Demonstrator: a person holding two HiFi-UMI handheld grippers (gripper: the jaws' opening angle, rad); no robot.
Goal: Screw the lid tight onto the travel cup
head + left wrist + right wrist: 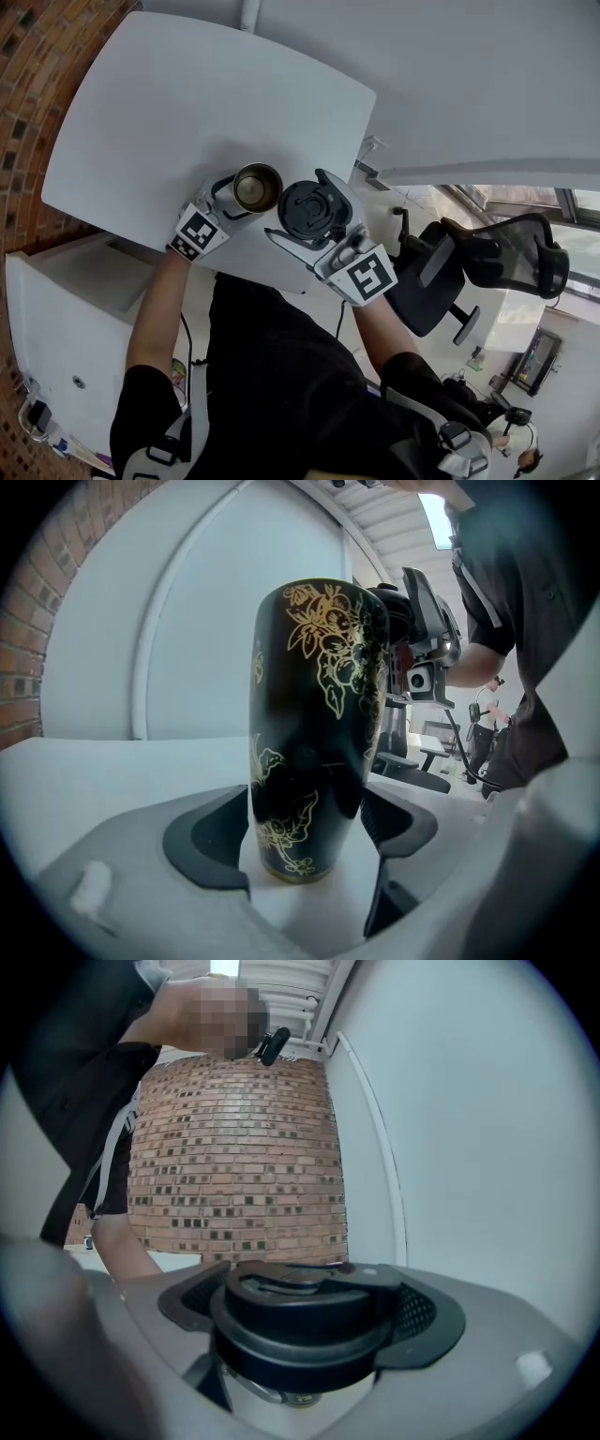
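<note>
The travel cup [257,187], black with a gold flower pattern [314,724], stands upright and lidless near the front edge of the white table [187,103]. My left gripper [246,194] reaches around its lower body. In the left gripper view the cup's base sits between the two pads of the left gripper [305,832], which stand wide on either side and do not visibly press on it. Just right of the cup, my right gripper [309,214] is shut on the black screw lid [305,208]. The lid [300,1312] lies level between that gripper's jaws, off the cup.
The table's front edge runs right below both grippers. A black office chair [487,258] stands to the right, a white cabinet [66,319] at lower left, and a brick wall [28,75] on the left. The person's body is close behind the grippers.
</note>
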